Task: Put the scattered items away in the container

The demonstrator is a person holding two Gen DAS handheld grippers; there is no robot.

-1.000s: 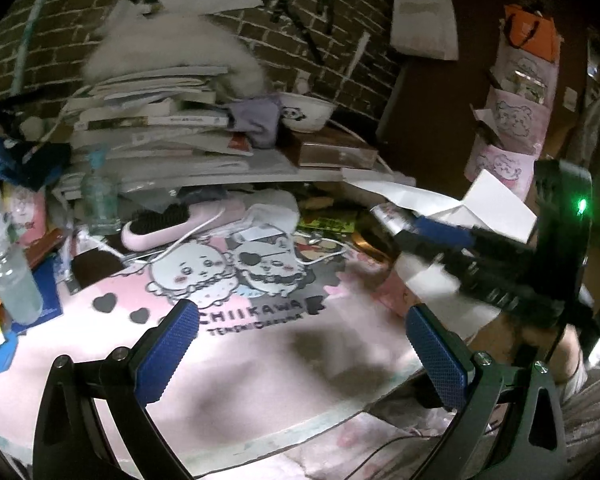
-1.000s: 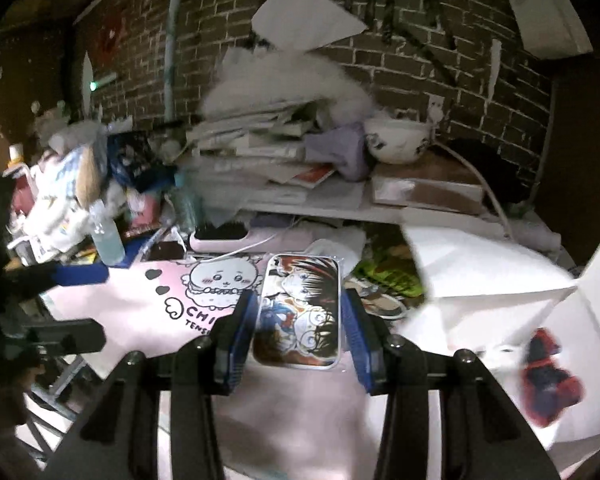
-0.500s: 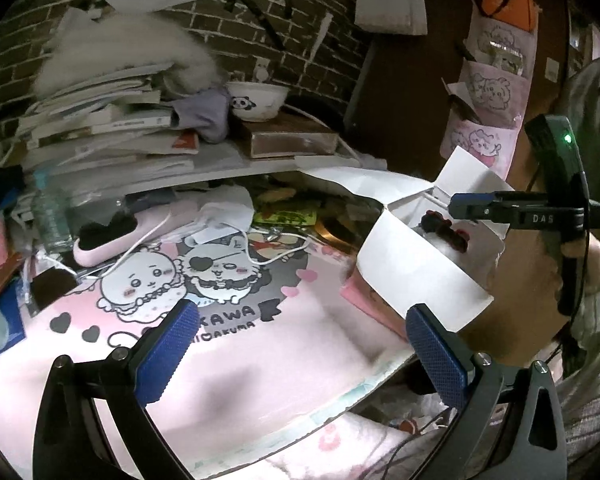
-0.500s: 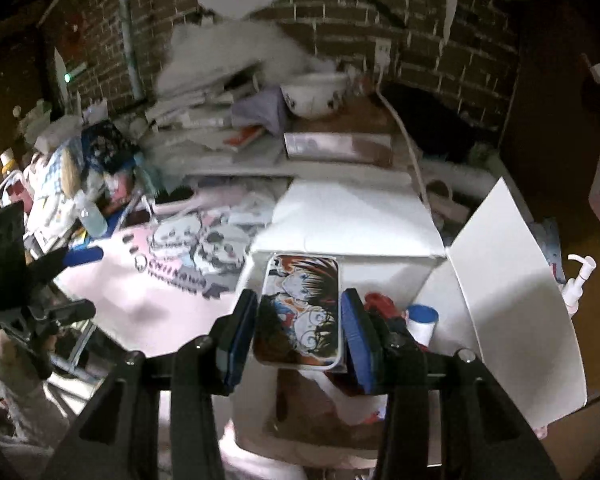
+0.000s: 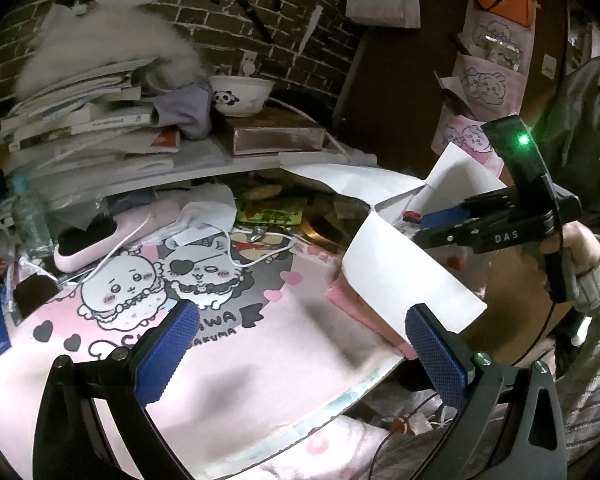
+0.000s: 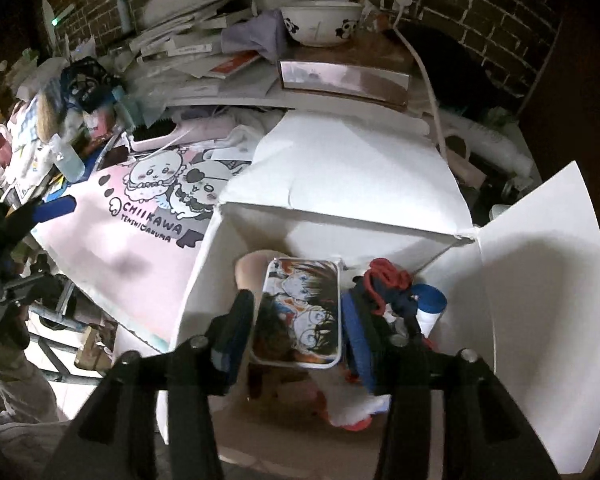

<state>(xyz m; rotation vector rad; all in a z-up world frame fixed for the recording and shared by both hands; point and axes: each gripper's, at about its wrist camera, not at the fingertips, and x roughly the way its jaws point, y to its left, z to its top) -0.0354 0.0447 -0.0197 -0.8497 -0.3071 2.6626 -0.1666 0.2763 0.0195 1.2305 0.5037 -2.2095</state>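
Brick wall backs a cluttered desk covered by a pink cartoon mat (image 5: 228, 364), with stacked books (image 5: 80, 128) and a panda bowl (image 5: 242, 94) on a shelf behind. At the desk's right edge sits a white cardboard box (image 6: 540, 280), its flaps standing open. The right gripper (image 6: 300, 328) is lowered into the box opening, its blue pads pinching an illustrated tin case (image 6: 300, 312) by its long sides. Inside the box, just right of the case, lie a red cord bundle (image 6: 386, 274) and a blue-capped tube (image 6: 430, 304). The left gripper (image 5: 300, 354) hangs above the mat, fingers spread wide with nothing between them.
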